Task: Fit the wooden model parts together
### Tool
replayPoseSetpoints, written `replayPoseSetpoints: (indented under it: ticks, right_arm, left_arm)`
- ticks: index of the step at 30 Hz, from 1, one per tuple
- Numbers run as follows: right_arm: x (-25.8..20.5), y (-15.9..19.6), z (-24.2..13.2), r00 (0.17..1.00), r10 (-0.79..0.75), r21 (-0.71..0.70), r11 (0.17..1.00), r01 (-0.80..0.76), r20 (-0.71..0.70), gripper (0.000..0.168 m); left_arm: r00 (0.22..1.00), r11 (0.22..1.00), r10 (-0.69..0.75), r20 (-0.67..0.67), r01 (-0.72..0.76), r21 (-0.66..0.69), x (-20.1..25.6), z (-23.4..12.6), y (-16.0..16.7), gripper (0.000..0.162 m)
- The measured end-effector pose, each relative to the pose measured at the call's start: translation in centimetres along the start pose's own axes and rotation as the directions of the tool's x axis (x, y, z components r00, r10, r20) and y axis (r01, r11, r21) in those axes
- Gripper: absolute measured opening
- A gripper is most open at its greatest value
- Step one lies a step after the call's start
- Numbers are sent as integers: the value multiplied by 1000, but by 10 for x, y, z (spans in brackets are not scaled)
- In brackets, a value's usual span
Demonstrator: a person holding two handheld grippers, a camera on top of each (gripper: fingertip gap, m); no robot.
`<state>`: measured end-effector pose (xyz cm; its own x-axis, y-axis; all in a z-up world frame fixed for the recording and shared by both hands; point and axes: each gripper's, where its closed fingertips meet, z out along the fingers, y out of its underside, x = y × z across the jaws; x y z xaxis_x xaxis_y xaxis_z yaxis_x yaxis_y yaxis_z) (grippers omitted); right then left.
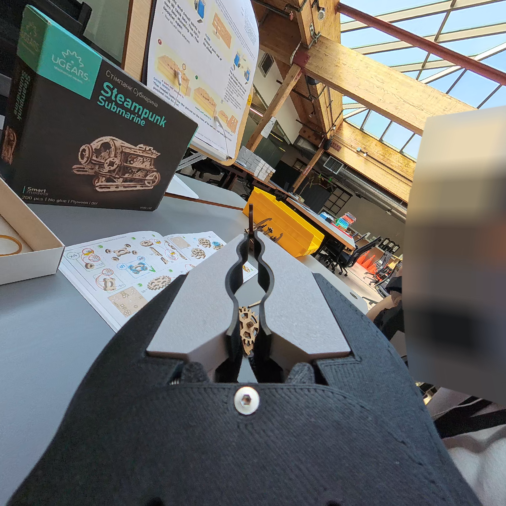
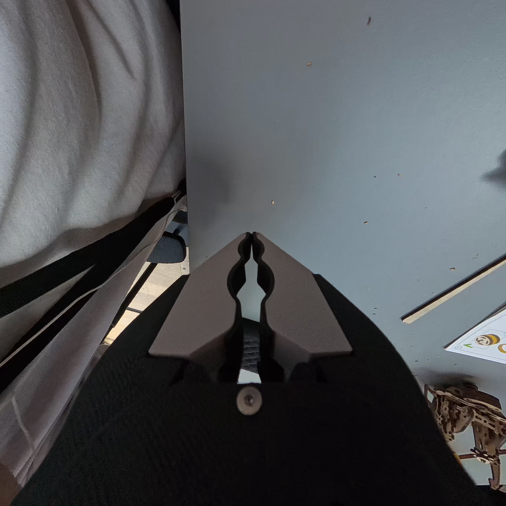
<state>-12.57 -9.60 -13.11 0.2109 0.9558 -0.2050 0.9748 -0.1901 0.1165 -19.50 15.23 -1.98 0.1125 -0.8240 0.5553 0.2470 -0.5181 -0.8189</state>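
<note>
My left gripper (image 1: 251, 236) is shut on a thin wooden part (image 1: 250, 219), seen edge-on and sticking out past the fingertips. A wooden gear (image 1: 247, 330) shows in the gap farther back between the fingers; I cannot tell if it belongs to the held part. Small wooden pieces (image 1: 267, 227) lie just beyond the tips. My right gripper (image 2: 251, 235) is shut and empty, over the bare grey table (image 2: 315, 123) near its edge. A partly built wooden model (image 2: 465, 421) stands at the lower right of the right wrist view.
The open instruction booklet (image 1: 137, 268) lies on the table, and its corner shows in the right wrist view (image 2: 482, 345). The dark kit box (image 1: 90, 142), a white tray (image 1: 30, 246), a yellow bin (image 1: 284, 224) and a wooden strip (image 2: 451, 293) are around. A person's white clothing (image 2: 82, 137) is at the table edge. One gripper's finger ends stand about 30 cm off the other's. The partly built wooden model (image 2: 465, 421) is about equally far from each gripper, around 35 cm.
</note>
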Motion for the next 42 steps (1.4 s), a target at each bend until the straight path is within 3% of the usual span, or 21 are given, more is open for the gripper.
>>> replayPoseSetpoints:
  ticks: [27, 34, 39, 42]
  right_arm:
    - [-14, 2, 13, 999, -37, -67, 997, 39, 34, 0]
    - [-4, 17, 13, 999, -1, -105, 994, 6, 44, 0]
    - [43, 33, -7, 979, 144, 50, 987, -152, 145, 0]
    - [85, 35, -27, 956, 211, 250, 933, -259, 204, 0]
  left_arm:
    - [1000, 1000, -2, -21, 1, -6, 4, 0, 1, 0]
    - [999, 1000, -2, -33, 1, -27, 7, 4, 6, 0]
    - [999, 999, 10, -36, -12, -45, 10, 5, 9, 0]
    - [999, 999, -3, -49, 0, -47, 11, 5, 11, 0]
